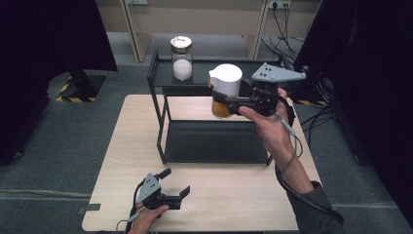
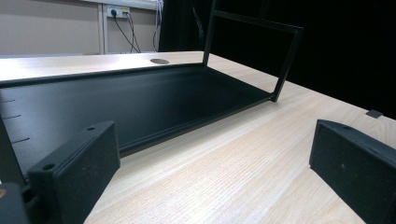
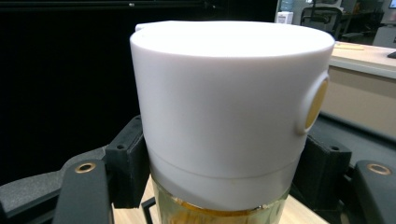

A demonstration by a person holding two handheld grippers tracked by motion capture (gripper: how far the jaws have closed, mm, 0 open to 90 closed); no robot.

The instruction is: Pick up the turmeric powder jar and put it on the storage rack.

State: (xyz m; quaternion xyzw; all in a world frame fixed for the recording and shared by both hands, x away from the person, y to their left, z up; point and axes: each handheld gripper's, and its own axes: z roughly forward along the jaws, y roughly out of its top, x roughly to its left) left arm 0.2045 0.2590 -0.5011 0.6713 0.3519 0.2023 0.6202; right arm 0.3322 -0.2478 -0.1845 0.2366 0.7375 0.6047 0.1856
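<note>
A: Largest item first?

B: Light wood table [image 1: 214, 195], bare at the near edge. On it, black 2-tier metal rack [image 1: 209, 141], lower tray lying flat on the tabletop, upper shelf [image 1: 165, 75] at the far side.

A: On the upper shelf?

B: 1 clear glass jar with metal lid [image 1: 181, 58], upright, left part of the shelf, white powder in the lower half. Standing free, well apart from both grippers.

A: Item in hand?

B: Jar with tall white cap [image 1: 225, 80], amber contents below the cap. Held upright in the air over the rack, level with the upper shelf and to the right of the glass jar. Round yellow button on the cap side in the right gripper view.

A: Right gripper [image 1: 229, 105]?

B: Jaws clamped on that jar just under the cap, 1 pad on each side, seen close in the right gripper view.

A: Left gripper [image 1: 176, 184]?

B: Low over the table near the front edge, left of centre. Jaws spread wide, nothing between them, pointed toward the rack's lower tray.
</note>
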